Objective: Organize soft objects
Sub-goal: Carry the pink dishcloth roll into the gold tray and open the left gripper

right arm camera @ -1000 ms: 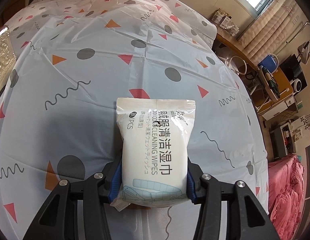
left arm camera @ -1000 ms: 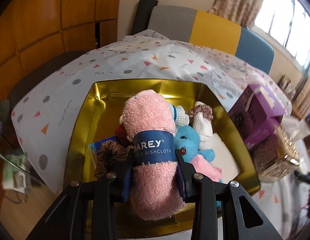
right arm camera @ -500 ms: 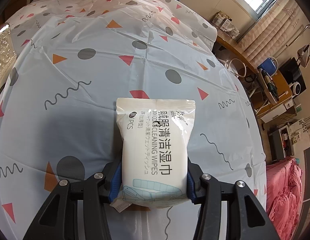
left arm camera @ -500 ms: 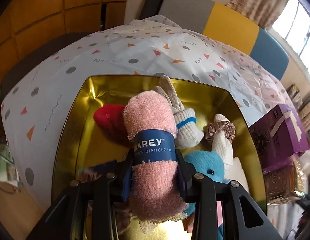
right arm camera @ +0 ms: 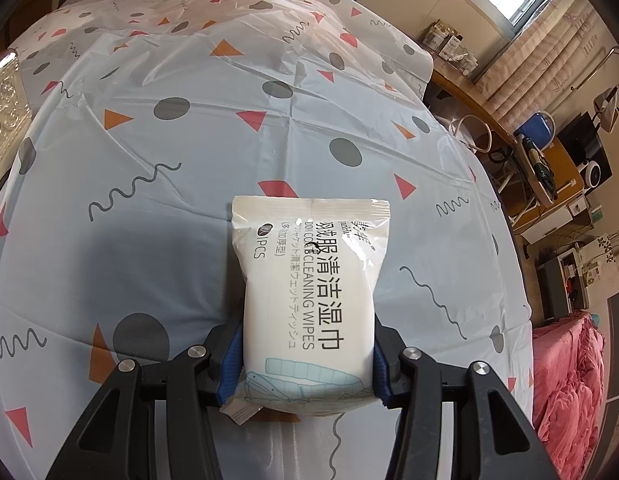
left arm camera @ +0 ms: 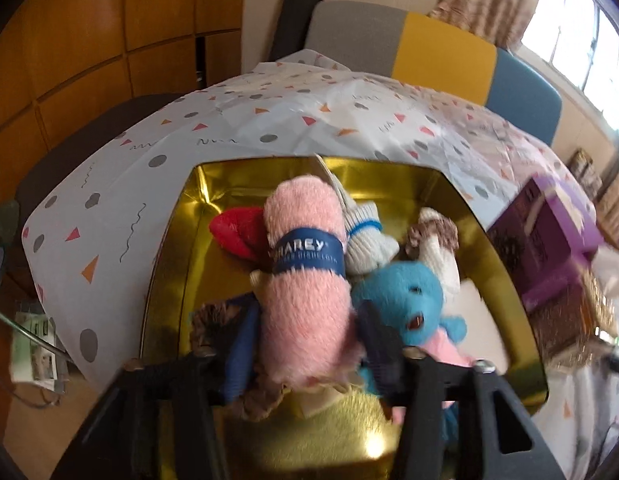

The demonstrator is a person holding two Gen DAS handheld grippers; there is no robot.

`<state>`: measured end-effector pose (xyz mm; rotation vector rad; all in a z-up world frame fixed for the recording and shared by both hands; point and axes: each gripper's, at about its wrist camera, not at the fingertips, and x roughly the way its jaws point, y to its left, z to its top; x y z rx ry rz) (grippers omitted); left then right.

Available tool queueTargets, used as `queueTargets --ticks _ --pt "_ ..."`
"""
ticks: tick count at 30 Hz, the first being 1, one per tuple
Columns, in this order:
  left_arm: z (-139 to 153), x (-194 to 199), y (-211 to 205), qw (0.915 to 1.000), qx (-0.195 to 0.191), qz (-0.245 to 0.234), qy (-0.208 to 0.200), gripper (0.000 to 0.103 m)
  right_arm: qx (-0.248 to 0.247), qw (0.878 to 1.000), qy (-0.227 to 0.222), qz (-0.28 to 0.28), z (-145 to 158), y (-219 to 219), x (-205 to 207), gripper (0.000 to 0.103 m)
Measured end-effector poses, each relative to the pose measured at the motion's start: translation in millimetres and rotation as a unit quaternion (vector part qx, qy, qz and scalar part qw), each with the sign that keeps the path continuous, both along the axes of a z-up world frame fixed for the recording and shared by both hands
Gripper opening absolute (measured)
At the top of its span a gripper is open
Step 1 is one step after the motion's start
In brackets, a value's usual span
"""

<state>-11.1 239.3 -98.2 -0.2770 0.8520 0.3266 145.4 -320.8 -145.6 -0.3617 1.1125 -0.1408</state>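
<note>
A pink fluffy dishcloth roll (left arm camera: 305,280) with a blue paper band lies on the pile of soft things in the gold tray (left arm camera: 169,240). My left gripper (left arm camera: 305,344) straddles its near end; the blurred pads look slack beside it, so it reads as open. Around the roll lie a blue plush toy (left arm camera: 405,296), a red soft piece (left arm camera: 233,228), a white sock with a blue stripe (left arm camera: 365,236) and a brown scrunchie (left arm camera: 433,232). My right gripper (right arm camera: 307,360) is shut on a white pack of cleaning wipes (right arm camera: 309,292) just over the patterned tablecloth (right arm camera: 149,200).
A purple box (left arm camera: 549,236) and a glittery woven basket (left arm camera: 569,316) stand right of the tray. A grey, yellow and blue chair back (left arm camera: 429,52) is behind the table. The basket's edge (right arm camera: 3,112) shows at the left in the right wrist view; the table edge drops off at right.
The pink roll has slid forward out of the left pads' squeeze onto the pile, its band now well ahead of them. The left view shifted and blurred. The right gripper and wipes pack kept still.
</note>
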Motion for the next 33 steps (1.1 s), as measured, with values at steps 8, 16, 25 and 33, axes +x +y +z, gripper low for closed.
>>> queueTargets --ticks 8,16,25,33 --pt "6 -13 -26 0.9984 0.012 -0.055 -0.001 0.032 -0.006 1.0 -0.001 0.003 -1 2 -1 0.051" --pt "-10 -17 -18 0.9987 -0.001 -0.037 0.033 0.038 -0.005 1.0 0.0 0.003 0 2 -2 0.051" --pt "14 -23 -25 0.9994 0.021 -0.022 -0.014 0.055 0.007 1.0 0.003 -0.007 1 -1 0 0.051" --pt "31 -36 -33 0.9981 0.045 -0.015 -0.041 0.059 0.027 0.999 0.007 -0.022 1 -7 3 0.051"
